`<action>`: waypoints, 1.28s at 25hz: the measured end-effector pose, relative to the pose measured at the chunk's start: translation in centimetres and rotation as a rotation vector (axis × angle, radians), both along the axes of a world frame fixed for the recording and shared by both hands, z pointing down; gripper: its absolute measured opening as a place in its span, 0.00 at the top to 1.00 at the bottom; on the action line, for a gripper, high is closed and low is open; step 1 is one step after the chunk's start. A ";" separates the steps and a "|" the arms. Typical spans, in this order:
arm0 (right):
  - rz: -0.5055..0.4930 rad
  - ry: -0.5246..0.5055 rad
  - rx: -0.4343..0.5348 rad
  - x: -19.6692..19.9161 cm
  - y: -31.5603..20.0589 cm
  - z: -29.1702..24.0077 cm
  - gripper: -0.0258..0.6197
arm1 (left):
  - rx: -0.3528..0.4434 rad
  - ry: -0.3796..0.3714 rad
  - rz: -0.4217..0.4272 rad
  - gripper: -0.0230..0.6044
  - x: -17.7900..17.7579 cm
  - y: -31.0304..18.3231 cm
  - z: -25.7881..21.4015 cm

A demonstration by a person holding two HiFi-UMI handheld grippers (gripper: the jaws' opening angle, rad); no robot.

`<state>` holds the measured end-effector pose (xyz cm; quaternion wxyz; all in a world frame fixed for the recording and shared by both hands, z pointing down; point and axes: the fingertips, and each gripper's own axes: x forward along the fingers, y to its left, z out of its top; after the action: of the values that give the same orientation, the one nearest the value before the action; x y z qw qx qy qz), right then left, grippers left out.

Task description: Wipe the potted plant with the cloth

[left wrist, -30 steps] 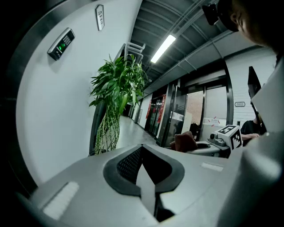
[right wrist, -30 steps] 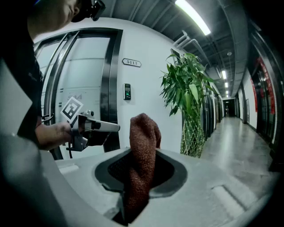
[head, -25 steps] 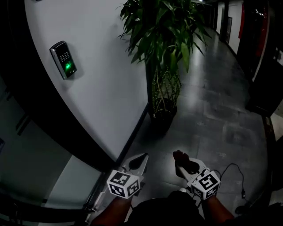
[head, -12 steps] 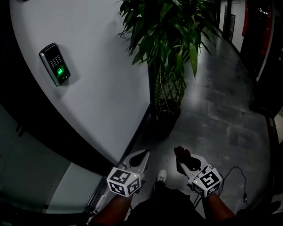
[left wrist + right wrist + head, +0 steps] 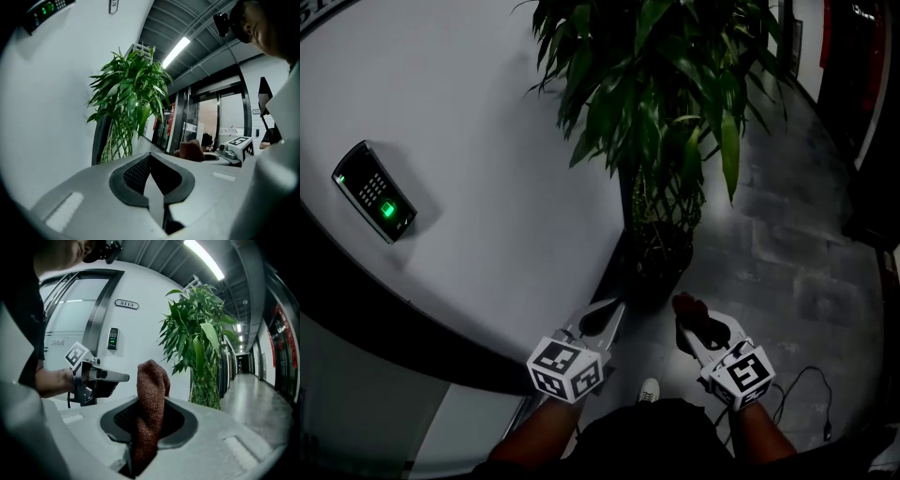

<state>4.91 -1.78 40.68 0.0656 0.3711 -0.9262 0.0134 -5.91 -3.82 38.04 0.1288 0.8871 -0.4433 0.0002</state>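
Observation:
A tall potted plant (image 5: 661, 103) with long green leaves stands on the floor against the curved white wall, its dark pot (image 5: 654, 272) just ahead of both grippers. The plant (image 5: 129, 101) also shows ahead in the left gripper view, and the plant (image 5: 199, 345) in the right gripper view. My right gripper (image 5: 686, 319) is shut on a reddish-brown cloth (image 5: 151, 408) that sticks up from its jaws; the cloth (image 5: 687, 307) shows as a dark lump in the head view. My left gripper (image 5: 605, 323) is shut and holds nothing; its jaws meet in the left gripper view.
A curved white wall (image 5: 487, 159) runs along the left, with a keypad (image 5: 375, 192) lit green. A dark cable (image 5: 802, 389) lies on the grey tiled floor at the right. A corridor (image 5: 255, 394) stretches beyond the plant.
Both grippers and the person have moved forward toward the plant, which now fills more of the head view. The keypad has slid left and down. The cloth stays in the right gripper.

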 end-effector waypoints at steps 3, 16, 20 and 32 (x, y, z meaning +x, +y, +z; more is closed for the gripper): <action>0.023 -0.001 0.045 0.5 -3.7 -0.8 0.85 | 0.051 0.019 0.000 0.93 0.2 -4.9 -1.9; -0.006 -0.009 0.125 0.4 -9.6 -3.6 0.85 | 0.052 0.288 0.042 0.77 2.6 -19.5 -8.2; 0.026 0.004 0.112 1.6 -10.2 -3.3 0.85 | 0.050 0.333 0.064 0.74 3.3 -21.7 -8.9; 0.040 0.053 0.123 0.5 -11.3 -3.4 0.85 | 0.032 0.409 0.161 0.67 4.3 -24.5 -9.2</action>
<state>5.45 -13.06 37.31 0.0670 0.3929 -0.9156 -0.0519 -1.63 -28.29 28.83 0.2016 0.9032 -0.3355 -0.1763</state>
